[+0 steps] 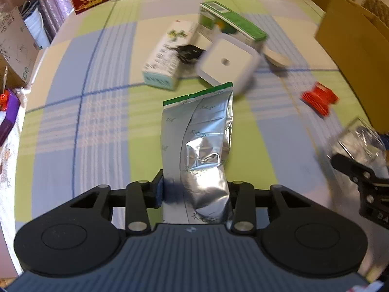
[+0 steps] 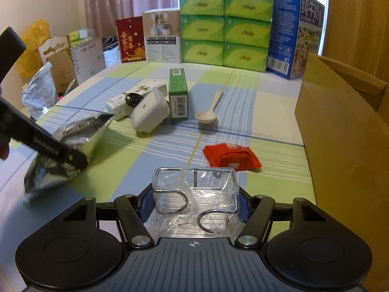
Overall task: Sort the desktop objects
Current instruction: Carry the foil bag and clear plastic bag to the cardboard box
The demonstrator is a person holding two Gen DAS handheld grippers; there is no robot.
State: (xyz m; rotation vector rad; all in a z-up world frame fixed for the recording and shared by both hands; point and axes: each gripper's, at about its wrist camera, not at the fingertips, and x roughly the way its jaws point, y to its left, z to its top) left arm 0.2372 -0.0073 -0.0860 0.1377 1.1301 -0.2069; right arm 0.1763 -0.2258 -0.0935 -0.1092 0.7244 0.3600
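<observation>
Left wrist view: left tool [image 1: 194, 192] clamped on silver foil pouch [image 1: 201, 146], held above the worktop [image 1: 97, 121]; open cloth toward the left edge.

Right wrist view: right tool [image 2: 194, 204] clamped on clear wire-framed packet [image 2: 194, 192]; red sachet [image 2: 231, 157] just ahead, cardboard box [image 2: 340, 133] along the right edge.

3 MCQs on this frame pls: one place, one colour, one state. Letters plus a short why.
1. Where does the spoon lie?
A. on the tablecloth beside the green box
B. inside the cardboard box
C. in the left gripper

2. What colour is the snack packet ahead of the right gripper?
A. blue
B. red
C. white

3. What is the left gripper doing?
A. open over the table
B. shut on the spoon
C. shut on the silver foil bag

Key: 1 A, it rests on the cloth right of the green box. 2 B, wrapper is plainly red. 3 C, the bag sits clamped between its fingers.
</observation>
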